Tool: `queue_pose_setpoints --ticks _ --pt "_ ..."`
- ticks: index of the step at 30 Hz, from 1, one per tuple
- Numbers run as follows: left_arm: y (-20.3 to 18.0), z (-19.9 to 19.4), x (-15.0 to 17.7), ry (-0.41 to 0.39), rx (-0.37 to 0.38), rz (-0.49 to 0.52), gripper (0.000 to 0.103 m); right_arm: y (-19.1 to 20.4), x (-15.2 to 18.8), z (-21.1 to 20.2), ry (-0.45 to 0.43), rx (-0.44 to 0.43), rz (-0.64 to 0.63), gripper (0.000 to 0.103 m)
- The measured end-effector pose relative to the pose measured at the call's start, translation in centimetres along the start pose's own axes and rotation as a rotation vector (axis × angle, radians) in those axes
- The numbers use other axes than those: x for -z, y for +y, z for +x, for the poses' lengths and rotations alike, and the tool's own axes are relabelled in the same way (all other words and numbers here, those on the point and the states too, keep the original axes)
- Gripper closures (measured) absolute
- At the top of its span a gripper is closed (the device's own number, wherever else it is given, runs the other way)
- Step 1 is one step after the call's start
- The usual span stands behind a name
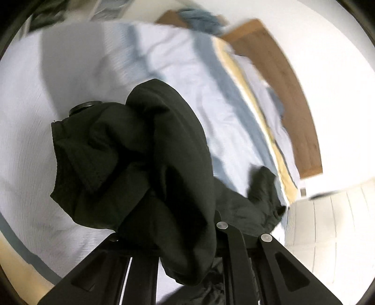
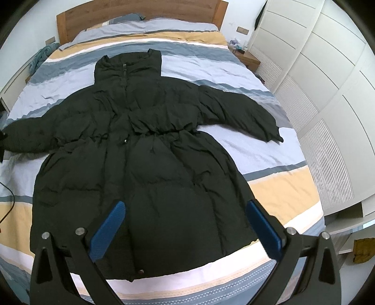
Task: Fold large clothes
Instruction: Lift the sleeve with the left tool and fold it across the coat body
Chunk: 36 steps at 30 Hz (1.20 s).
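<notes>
Black quilted puffer coat (image 2: 140, 145) lies spread on the striped bed (image 2: 269, 185) beneath the right gripper's (image 2: 185, 231) open jaws; the left gripper's (image 1: 168, 194) jaws clamp its bunched sleeve cuff (image 1: 140, 150).

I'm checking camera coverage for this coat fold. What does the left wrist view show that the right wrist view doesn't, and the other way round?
Only the left wrist view shows, close up, the left gripper shut on the bunched cuff of a sleeve, its fingers hidden by fabric.

Only the right wrist view shows the whole black coat spread flat with its collar toward the headboard, the open right gripper above the hem, and the white wardrobe.

Both show the striped bedding and the wooden headboard.
</notes>
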<state>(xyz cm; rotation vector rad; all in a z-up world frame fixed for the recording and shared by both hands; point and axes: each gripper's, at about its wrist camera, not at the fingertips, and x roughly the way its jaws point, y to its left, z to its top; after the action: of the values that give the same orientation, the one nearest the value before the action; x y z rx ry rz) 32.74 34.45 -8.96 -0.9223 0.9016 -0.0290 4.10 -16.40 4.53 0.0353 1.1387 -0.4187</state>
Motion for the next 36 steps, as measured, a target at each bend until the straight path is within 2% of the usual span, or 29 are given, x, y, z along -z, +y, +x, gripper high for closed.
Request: queue_pose_setpoints --ticks 4,10,15,19,24,31,35,36 --pt "-5.2 -1.2 0.8 -0.010 0.029 0.128 0.092 -0.3 0.0 -0.1 -0.021 -0.019 -0.007 0.000" --pt "-13.0 -2.5 4.6 -0.001 0.054 0.300 0.092 -2.4 -0.1 1.5 -0.044 -0.070 0.017 0.000" --pt "-20.3 -1.1 10.2 0.047 0.038 0.468 0.092 -5.1 -0.2 3.2 -0.070 -0.091 0.026 0.000" --pt "-24.0 1.8 15.2 0.099 0.022 0.536 0.093 -7.6 -0.3 4.8 -0.083 -0.102 0.004 0.000" --pt "-26.0 7.3 21.5 0.177 -0.041 0.563 0.093 -11.1 -0.4 6.5 -0.091 -0.113 -0.009 0.000" --pt "-25.1 13.8 28.2 0.287 -0.179 0.553 0.091 -15.9 0.1 8.6 -0.089 -0.111 -0.025 0.000" --pt "-24.7 15.7 30.9 0.324 -0.266 0.576 0.083 -18.5 0.5 10.3 -0.068 -0.124 0.003 0.000" --pt "-24.7 15.9 31.6 0.333 -0.299 0.597 0.078 -19.0 0.6 10.8 -0.062 -0.126 0.009 0.000"
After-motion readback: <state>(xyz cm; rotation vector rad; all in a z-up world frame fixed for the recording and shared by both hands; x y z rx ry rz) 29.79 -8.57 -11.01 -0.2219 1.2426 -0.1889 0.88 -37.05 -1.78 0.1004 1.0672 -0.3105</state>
